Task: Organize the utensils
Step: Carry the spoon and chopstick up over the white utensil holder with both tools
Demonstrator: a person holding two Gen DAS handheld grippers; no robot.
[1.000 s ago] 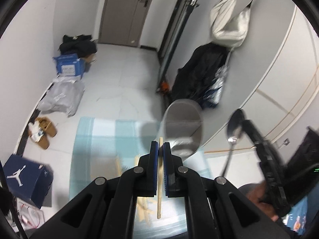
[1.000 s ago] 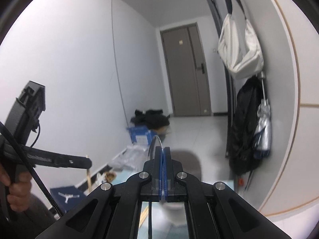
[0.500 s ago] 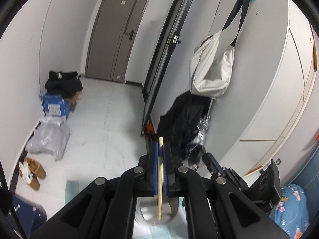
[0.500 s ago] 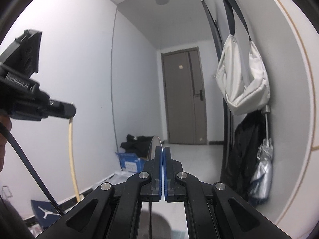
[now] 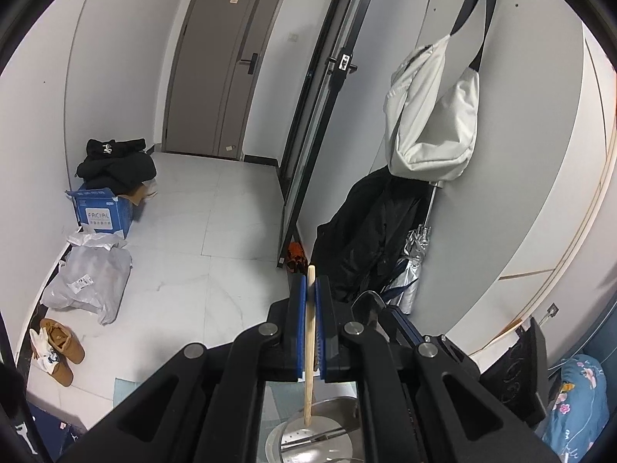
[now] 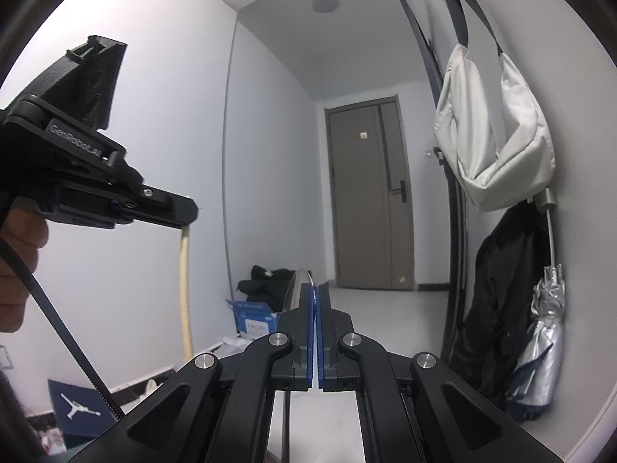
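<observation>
My left gripper (image 5: 308, 283) is shut on a wooden chopstick (image 5: 309, 347) that hangs down over a steel holder (image 5: 316, 438) at the bottom of the left wrist view. The chopstick also shows in the right wrist view (image 6: 186, 293), hanging from the left gripper (image 6: 185, 216). My right gripper (image 6: 316, 289) is shut on a metal spoon (image 6: 295, 287), whose bowl sticks up past the pads. The right gripper also shows in the left wrist view (image 5: 389, 312) with the spoon's bowl (image 5: 366, 303), close beside the left one.
Both grippers are raised and look down a hallway with a grey door (image 5: 227, 58). A white bag (image 5: 432, 115), black coat (image 5: 366, 231) and folded umbrella (image 5: 414, 266) hang on the right wall. A blue box (image 5: 102, 212), plastic bags (image 5: 88, 274) and shoes (image 5: 58, 347) lie left.
Both grippers have tilted up and lifted, so the striped cloth has left view. The holder now sits directly under the chopstick, and the right gripper has come close beside the left.
</observation>
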